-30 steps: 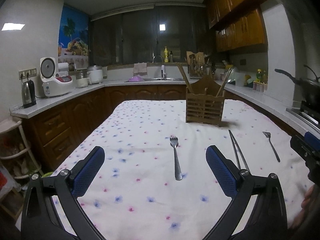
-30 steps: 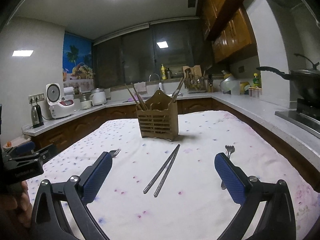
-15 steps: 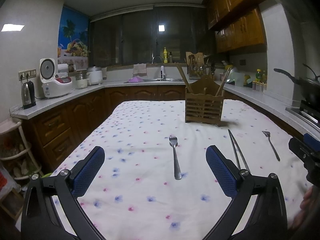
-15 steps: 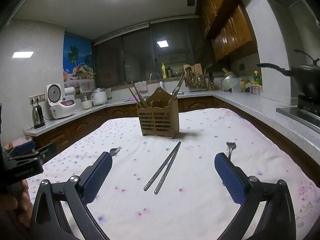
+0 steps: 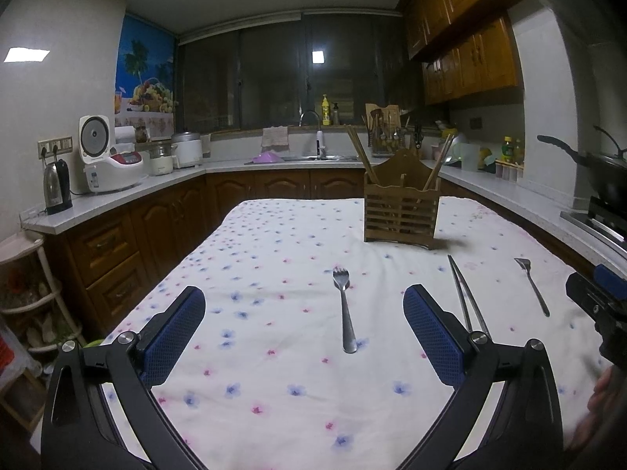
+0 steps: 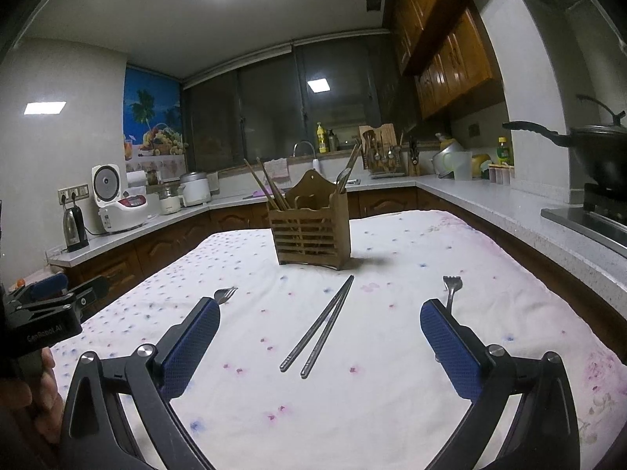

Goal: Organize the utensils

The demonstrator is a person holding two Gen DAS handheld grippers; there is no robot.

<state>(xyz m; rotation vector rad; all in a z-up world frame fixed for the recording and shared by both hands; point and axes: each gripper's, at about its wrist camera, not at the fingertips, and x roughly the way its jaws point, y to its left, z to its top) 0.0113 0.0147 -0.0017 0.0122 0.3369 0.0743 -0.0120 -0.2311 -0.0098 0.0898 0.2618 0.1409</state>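
A wooden utensil holder stands on the floral tablecloth, with chopsticks sticking out of it. A metal fork lies in front of my left gripper, which is open and empty. A pair of metal chopsticks lies between the pads of my open, empty right gripper. A second fork lies to the right. The first fork's tines peek past my right gripper's left finger.
The table sits inside a U-shaped kitchen counter with a kettle, rice cooker and sink tap. A wok sits on the stove at right. A shelf rack stands left.
Both grippers have moved slightly forward and lower toward the table; the right view tilted down a little. Nothing was grasped or moved.
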